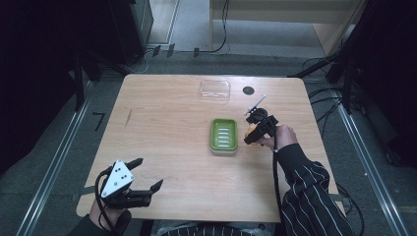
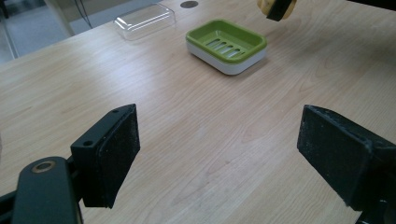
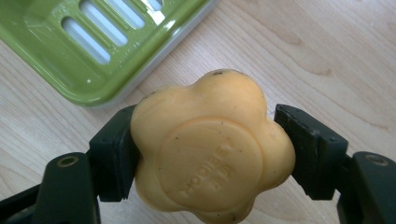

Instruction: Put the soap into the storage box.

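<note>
The left black two-jaw gripper (image 1: 146,173) was held low near the table's near-left edge, its jaws spread wide with nothing between them. The right black two-jaw gripper (image 1: 252,133) was held out by a hand (image 1: 281,136) in a striped sleeve (image 1: 307,189), its jaws clamped on a yellow flower-shaped soap bar (image 3: 211,147).

The light wooden desk (image 1: 167,132) shows a pale tan grain with faint darker streaks. On it, the rectangular plastic soap dish (image 1: 224,134) is lime green on top with pale slots and a white base. The flower-shaped bar of soap (image 3: 212,149) is orange-yellow with small dark specks. Both claws, right (image 3: 210,151) and left (image 2: 219,156), have matte black jaws. The transparent plastic lid (image 1: 215,90) is colourless. The person's sleeve (image 1: 310,196) is black with thin white stripes.
</note>
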A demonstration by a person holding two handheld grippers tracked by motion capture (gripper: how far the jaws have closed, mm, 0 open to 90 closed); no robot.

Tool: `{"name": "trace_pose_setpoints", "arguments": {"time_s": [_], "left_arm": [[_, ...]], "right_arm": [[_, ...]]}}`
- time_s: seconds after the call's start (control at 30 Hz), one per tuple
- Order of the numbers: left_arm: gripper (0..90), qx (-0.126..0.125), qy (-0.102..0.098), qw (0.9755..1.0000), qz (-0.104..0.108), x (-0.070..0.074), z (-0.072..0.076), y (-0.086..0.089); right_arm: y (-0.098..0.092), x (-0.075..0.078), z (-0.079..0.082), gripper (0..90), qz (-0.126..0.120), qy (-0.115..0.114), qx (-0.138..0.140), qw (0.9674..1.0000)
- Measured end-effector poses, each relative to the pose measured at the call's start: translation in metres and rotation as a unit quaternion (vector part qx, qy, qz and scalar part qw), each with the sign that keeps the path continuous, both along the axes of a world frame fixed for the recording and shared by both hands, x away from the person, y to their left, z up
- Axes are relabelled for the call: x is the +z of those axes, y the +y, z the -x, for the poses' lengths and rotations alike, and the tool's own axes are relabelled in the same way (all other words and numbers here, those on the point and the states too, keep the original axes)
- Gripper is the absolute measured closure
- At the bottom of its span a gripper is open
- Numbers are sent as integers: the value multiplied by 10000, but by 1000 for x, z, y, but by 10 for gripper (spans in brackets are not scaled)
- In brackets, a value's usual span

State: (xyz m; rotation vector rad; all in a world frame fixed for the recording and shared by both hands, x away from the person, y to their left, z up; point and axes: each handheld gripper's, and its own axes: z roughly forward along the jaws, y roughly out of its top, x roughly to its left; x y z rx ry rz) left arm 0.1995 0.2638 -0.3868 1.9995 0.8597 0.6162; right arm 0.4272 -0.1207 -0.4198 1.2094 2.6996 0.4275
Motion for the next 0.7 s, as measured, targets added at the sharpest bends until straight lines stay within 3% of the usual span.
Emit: {"name": "trace_pose_setpoints", "arguments": {"time_s": [0.3,0.7], "left_arm": [[136,-20,13,10000,-15,0,0,0],[136,25,14,10000,11,0,0,2]], "right_arm": [[4,11,2,277,-126,-269,52,9995],[11,20,3,278,-245,-444,158,9986]]}}
